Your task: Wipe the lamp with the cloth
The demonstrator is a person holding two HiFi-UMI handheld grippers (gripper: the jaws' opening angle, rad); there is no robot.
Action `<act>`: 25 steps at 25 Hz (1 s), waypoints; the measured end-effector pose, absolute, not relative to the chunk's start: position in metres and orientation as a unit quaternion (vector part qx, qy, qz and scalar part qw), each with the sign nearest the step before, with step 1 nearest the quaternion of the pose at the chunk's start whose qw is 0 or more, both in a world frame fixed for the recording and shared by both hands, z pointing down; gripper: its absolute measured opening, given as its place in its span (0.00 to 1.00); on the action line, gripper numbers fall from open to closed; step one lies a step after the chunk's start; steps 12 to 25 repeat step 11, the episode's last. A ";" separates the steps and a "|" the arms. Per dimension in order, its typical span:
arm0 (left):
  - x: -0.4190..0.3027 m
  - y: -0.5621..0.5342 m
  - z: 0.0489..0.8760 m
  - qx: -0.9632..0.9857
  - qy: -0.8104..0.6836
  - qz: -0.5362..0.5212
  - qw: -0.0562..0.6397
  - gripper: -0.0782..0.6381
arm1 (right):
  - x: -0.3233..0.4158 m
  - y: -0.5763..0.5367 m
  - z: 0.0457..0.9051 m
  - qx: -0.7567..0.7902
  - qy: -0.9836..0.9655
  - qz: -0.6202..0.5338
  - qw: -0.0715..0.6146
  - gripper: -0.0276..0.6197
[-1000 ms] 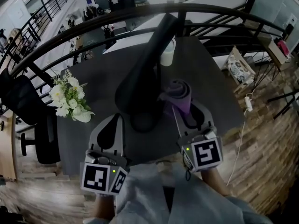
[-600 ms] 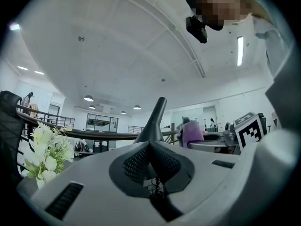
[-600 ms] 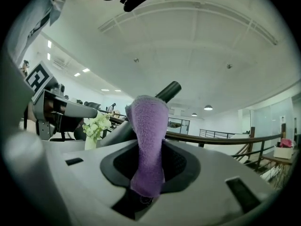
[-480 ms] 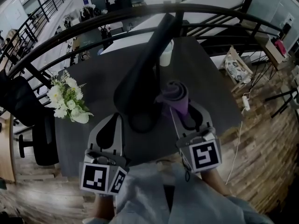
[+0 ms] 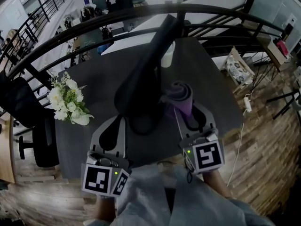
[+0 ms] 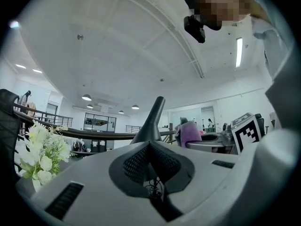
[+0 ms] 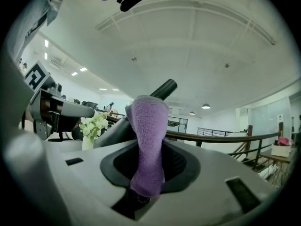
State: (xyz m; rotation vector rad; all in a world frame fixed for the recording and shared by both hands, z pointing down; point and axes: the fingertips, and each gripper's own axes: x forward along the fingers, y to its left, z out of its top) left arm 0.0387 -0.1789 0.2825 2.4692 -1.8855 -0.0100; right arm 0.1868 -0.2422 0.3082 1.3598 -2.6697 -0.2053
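Note:
A black lamp (image 5: 141, 79) stands mid-table, its round base (image 5: 143, 122) nearest me and its arm slanting up and away. My right gripper (image 5: 190, 114) is shut on a rolled purple cloth (image 5: 181, 98), which rests against the right side of the lamp just above the base. In the right gripper view the cloth (image 7: 146, 126) stands up between the jaws of the right gripper (image 7: 150, 147), with the lamp arm (image 7: 162, 89) behind it. My left gripper (image 5: 115, 119) sits left of the base, shut and holding nothing. In the left gripper view the left gripper (image 6: 150, 145) points at the lamp (image 6: 153, 119).
White flowers in a vase (image 5: 68, 100) stand at the left of the dark table (image 5: 94, 74). A white cup (image 5: 168, 55) is behind the lamp. A curved black railing (image 5: 94, 27) runs beyond the table, a black chair (image 5: 28, 112) stands left, and a cable lies on the floor at right.
The right gripper and its cloth have shifted very slightly beside the lamp. The left gripper has stayed where it was.

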 end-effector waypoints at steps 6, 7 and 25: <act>0.040 -0.179 0.284 0.795 -0.606 -0.002 0.018 0.12 | 0.188 -0.241 0.314 0.453 -0.887 -0.061 0.071 0.22; 0.039 -0.179 0.284 0.795 -0.607 -0.002 0.018 0.12 | 0.188 -0.241 0.315 0.453 -0.887 -0.060 0.072 0.22; 0.037 -0.178 0.286 0.793 -0.609 -0.002 0.019 0.12 | 0.186 -0.240 0.318 0.452 -0.887 -0.058 0.075 0.22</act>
